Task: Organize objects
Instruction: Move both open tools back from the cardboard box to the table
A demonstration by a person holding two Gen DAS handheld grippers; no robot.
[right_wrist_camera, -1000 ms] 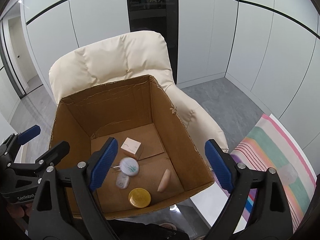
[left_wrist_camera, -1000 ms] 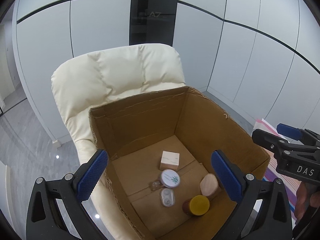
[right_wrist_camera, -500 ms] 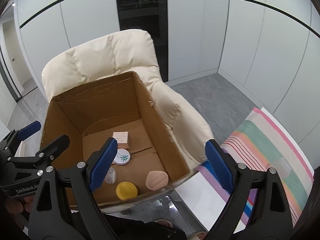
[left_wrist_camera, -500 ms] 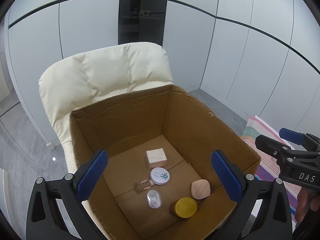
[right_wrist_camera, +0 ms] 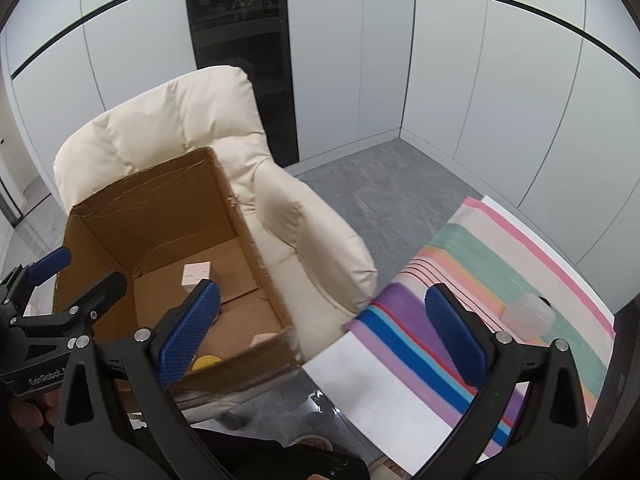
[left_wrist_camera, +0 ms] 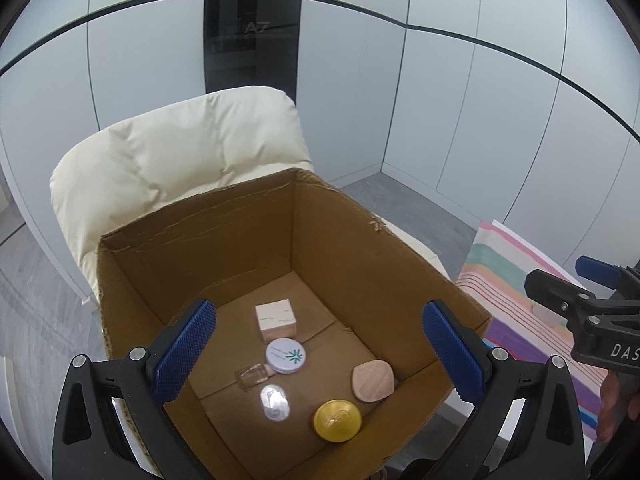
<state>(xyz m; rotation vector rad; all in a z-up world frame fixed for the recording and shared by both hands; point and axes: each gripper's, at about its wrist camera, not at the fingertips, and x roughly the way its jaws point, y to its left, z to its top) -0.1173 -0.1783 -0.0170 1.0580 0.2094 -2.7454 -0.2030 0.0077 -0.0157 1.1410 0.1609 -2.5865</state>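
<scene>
Here we hold both claws over the work with nothing in either: the left claw hangs released above the cardboard box, its pads wide on either side of the box floor, and the right claw is opening its jaws with only air between them, aimed past the box toward the striped mat on the counter. Nearest inside the box lie the gold-lidded jar and the clear lens case, then the pink compact, a small glass bottle and the white round tin, with the little pink carton farthest back; we judge they sit there because the box is the collecting place. On the mat a frosted clear container waits, probably our next pick. Beyond, the box rests on a cream armchair.
</scene>
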